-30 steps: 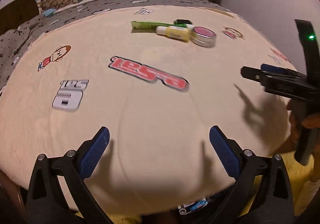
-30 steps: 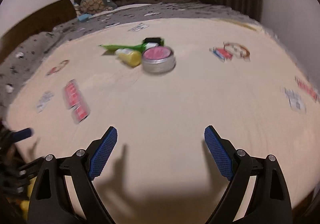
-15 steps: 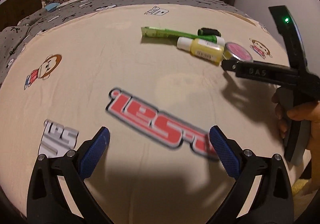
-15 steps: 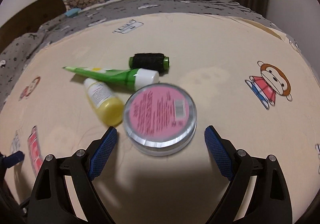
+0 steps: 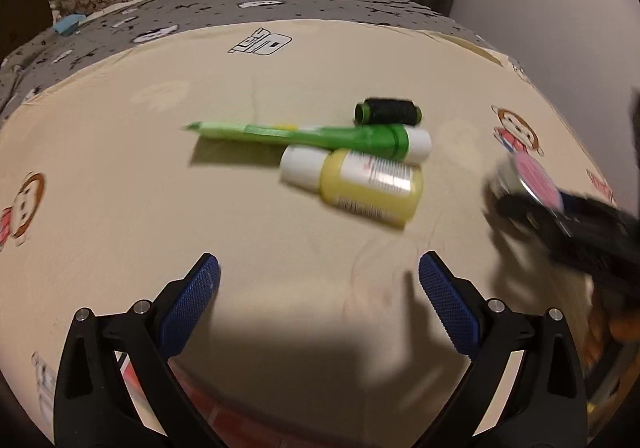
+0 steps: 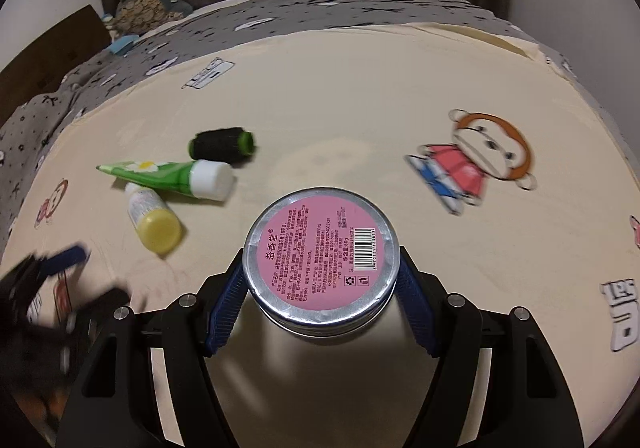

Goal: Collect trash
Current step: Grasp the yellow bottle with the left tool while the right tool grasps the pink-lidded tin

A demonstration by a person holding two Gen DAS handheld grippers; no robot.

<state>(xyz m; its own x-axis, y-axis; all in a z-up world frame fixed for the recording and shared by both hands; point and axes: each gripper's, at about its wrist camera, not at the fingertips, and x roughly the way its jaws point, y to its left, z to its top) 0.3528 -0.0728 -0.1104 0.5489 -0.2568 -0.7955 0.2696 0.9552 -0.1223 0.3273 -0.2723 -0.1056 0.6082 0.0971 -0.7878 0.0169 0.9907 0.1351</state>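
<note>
A round metal tin with a pink label (image 6: 320,260) sits between the blue pads of my right gripper (image 6: 320,268), whose jaws are closing and touch its sides. To its left lie a yellow bottle (image 6: 154,224), a green tube with a white cap (image 6: 160,174) and a black spool (image 6: 222,144). In the left wrist view the yellow bottle (image 5: 368,184), green tube (image 5: 304,134) and spool (image 5: 388,112) lie just ahead of my open, empty left gripper (image 5: 320,288). The tin (image 5: 528,176) and blurred right gripper (image 5: 560,216) show at the right.
Everything lies on a beige bed sheet (image 5: 160,188) printed with cartoon monkeys and logos. A grey patterned blanket (image 6: 280,20) covers the far side, with a plush toy (image 6: 148,0) at the back left. A dark curtain and a white wall stand behind.
Both grippers moved forward over the sheet toward the items. The right gripper came around the tin and its jaws narrowed onto it. The left gripper stayed open.
</note>
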